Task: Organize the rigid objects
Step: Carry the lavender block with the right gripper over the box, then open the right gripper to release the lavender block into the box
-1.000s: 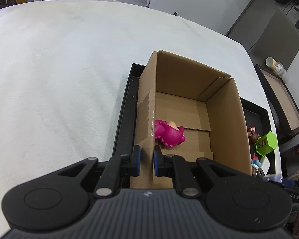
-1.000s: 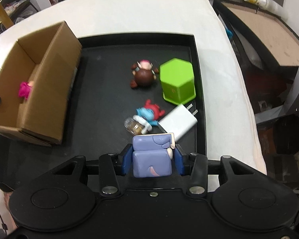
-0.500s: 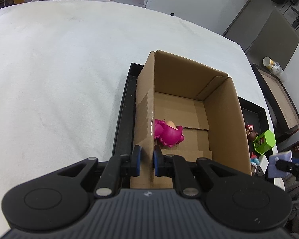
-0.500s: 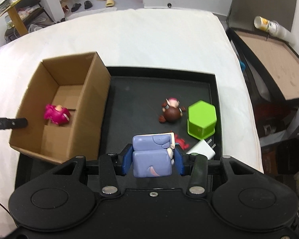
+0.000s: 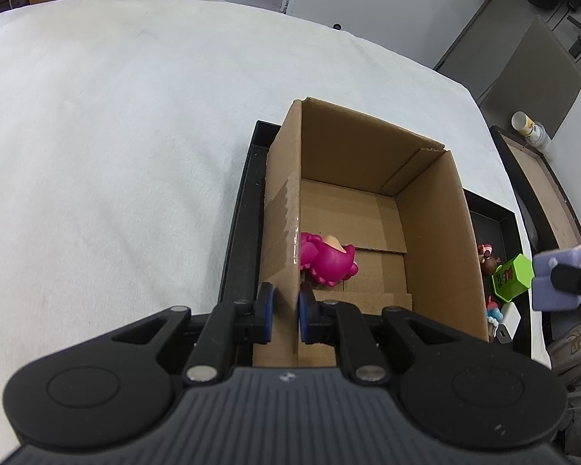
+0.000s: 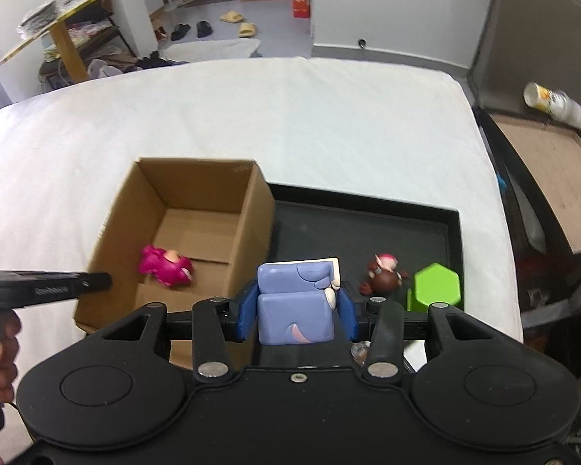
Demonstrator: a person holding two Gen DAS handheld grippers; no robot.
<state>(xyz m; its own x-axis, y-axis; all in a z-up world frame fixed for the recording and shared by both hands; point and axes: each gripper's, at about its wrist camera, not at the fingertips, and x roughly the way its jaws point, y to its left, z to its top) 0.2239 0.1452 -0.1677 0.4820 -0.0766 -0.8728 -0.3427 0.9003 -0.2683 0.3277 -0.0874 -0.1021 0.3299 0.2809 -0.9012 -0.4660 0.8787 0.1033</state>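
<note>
one cardboard box [image 6: 197, 209], one pink figure [image 6: 166, 267] inside

A white-covered bed [image 6: 329, 116] carries a black tray [image 6: 455, 232].

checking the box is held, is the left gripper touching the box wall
Touching: the left wrist view shows the left gripper shut on the box wall.
</note>
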